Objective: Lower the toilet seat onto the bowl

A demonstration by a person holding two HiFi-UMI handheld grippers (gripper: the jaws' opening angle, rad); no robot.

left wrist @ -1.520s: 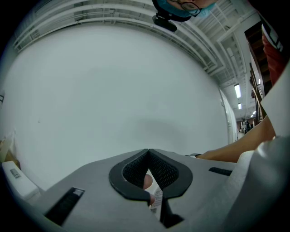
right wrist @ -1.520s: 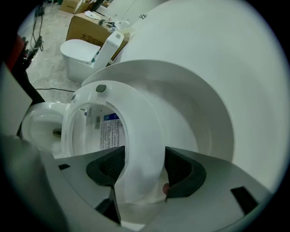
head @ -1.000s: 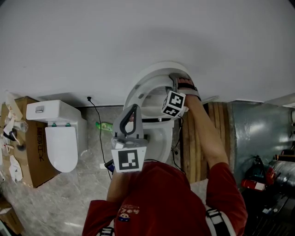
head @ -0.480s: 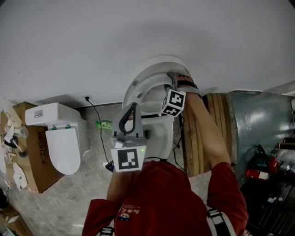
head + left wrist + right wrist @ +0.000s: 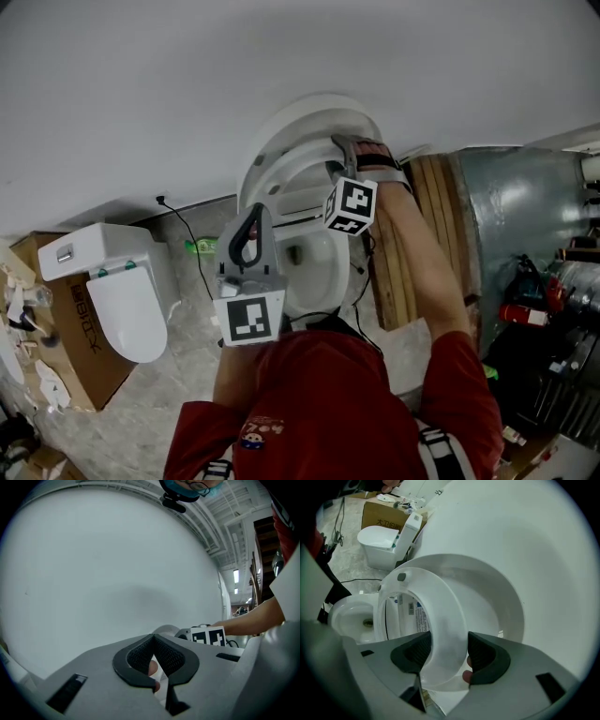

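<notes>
Two toilets are showing. The near one's bowl (image 5: pixel 317 261) is sitting dead centre in the head view, with one seat and one lid, both standing up off it. The right gripper (image 5: pixel 443 654) is clamping the toilet seat (image 5: pixel 440 606) at its top rim above the bowl, one jaw on each face of the ring, at a narrow opening set by the seat's thickness. The seat is standing raised, hinge end at the bowl, with a gap showing between it and the lid (image 5: pixel 499 599) behind. The left gripper (image 5: pixel 153 639) is hanging in front of the bowl and pointing at the blank wall (image 5: pixel 187 84), its jaw tips meeting with nothing between them. The second toilet (image 5: pixel 122 295), lid down, is sitting well left of the bowl, touching one cardboard box (image 5: pixel 70 361). Wooden boards (image 5: pixel 422 244) are lying just right of the bowl.
</notes>
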